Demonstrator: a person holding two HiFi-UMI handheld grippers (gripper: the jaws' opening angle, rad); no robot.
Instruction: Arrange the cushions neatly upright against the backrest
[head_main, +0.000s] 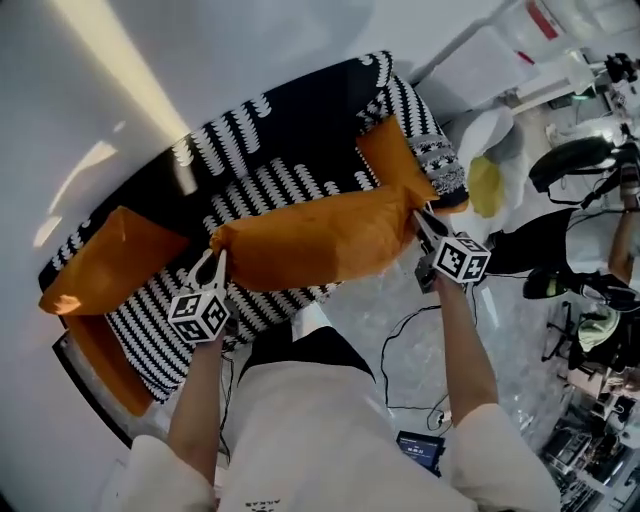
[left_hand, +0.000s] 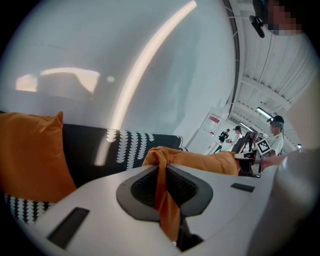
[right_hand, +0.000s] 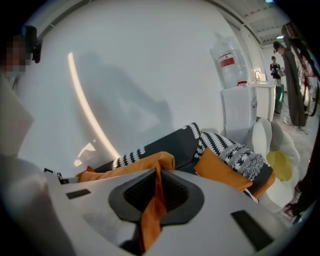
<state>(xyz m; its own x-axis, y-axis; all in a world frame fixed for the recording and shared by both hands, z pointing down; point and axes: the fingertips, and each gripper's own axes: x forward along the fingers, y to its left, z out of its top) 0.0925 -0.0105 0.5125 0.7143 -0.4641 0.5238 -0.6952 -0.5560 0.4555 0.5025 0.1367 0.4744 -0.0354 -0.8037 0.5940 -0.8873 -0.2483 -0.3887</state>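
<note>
The orange cushion (head_main: 320, 235) I'm handling hangs stretched lengthwise between my two grippers. It is over the front edge of the sofa (head_main: 290, 130) seat, reaching from about the middle of the seat towards its right end as the head view shows it. My left gripper (head_main: 212, 262) has its fingers clenched on the cushion's left corner, and in the left gripper view a fold of orange fabric is pinched tight between them. My right gripper (head_main: 425, 222) grasps the opposite corner the same way, with a strip of fabric squeezed between its fingers and trailing down. I cannot tell whether the cushion's underside touches the seat. A second orange cushion (head_main: 115, 260) leans at the sofa's left end, well apart from the one I hold. A third orange cushion (head_main: 395, 160) sits at the right end, close to my right gripper. A grey-and-white patterned cushion (head_main: 440, 160) lies just beside it on the right armrest. The sofa is black with rows of white marks and backs onto a pale wall (head_main: 250, 50).
</note>
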